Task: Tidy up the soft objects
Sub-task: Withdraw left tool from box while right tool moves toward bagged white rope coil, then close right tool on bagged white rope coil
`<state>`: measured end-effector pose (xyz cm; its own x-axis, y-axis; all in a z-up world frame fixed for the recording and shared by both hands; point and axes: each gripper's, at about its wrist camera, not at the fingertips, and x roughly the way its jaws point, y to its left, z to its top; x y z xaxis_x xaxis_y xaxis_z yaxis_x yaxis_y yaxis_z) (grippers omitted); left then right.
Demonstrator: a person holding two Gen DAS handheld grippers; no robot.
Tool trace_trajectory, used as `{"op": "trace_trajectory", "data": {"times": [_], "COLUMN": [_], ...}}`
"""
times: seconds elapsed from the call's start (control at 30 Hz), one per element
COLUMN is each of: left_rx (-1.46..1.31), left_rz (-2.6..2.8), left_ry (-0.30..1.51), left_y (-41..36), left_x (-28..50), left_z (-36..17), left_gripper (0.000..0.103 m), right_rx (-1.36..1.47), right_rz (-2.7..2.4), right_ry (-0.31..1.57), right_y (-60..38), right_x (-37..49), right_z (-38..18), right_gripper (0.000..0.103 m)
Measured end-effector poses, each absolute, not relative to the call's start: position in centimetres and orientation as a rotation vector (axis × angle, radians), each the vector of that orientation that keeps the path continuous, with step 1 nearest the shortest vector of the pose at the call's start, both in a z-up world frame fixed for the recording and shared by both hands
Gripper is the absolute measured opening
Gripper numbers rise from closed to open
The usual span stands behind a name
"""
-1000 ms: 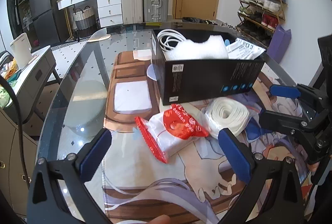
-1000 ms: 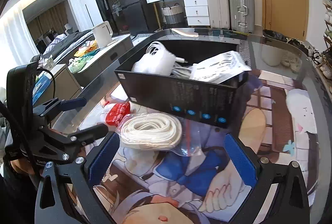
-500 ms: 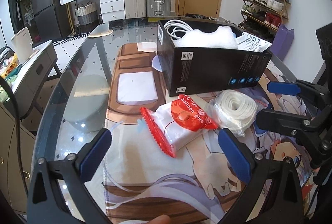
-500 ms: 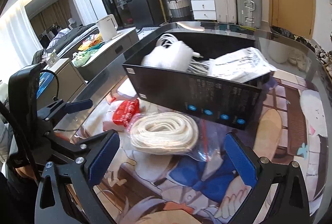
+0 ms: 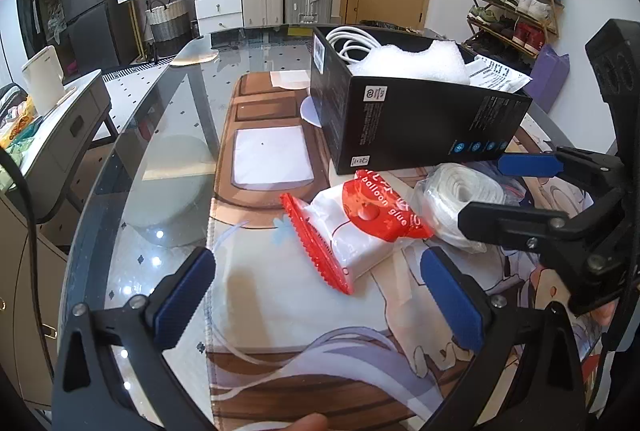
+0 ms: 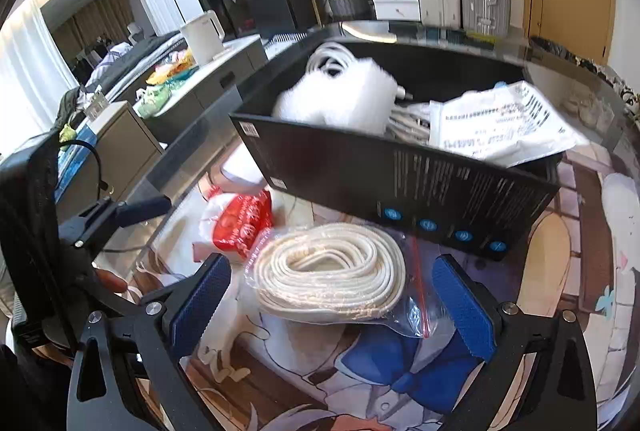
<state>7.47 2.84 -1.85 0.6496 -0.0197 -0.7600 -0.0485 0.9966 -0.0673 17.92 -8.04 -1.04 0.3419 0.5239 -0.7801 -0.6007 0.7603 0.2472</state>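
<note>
A black box (image 5: 420, 115) (image 6: 400, 175) on the printed mat holds a white cable, white foam and a printed packet. In front of it lie a red-and-white balloon glue pack (image 5: 360, 227) (image 6: 240, 227) and a clear zip bag of coiled white strap (image 5: 460, 203) (image 6: 328, 275). My left gripper (image 5: 316, 307) is open, just short of the glue pack. My right gripper (image 6: 332, 307) is open with its blue pads either side of the strap bag; it also shows in the left wrist view (image 5: 516, 187).
The round glass table (image 5: 152, 167) carries a printed mat (image 5: 280, 331). Its rim curves along the left. A low cabinet with a white kettle (image 5: 42, 79) stands left of the table; suitcases, drawers and a shoe rack stand behind.
Both grippers have moved forward toward the items. The right gripper now straddles the strap bag, and the glue pack sits closer to the left gripper.
</note>
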Motion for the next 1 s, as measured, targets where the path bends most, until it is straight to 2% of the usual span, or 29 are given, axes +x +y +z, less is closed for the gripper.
{"op": "trace_trajectory", "data": {"times": [1.0], "left_rx": [-0.073], "left_rz": [0.016], "left_ry": [0.878], "left_y": [2.8], "left_x": [7.4], "left_z": [-2.1], "left_gripper": [0.103], "right_rx": [-0.141], "right_rz": [0.714], "right_ry": [1.014], "right_y": [-9.0], "right_x": [17.9], "right_z": [-2.5], "right_gripper": [0.102]}}
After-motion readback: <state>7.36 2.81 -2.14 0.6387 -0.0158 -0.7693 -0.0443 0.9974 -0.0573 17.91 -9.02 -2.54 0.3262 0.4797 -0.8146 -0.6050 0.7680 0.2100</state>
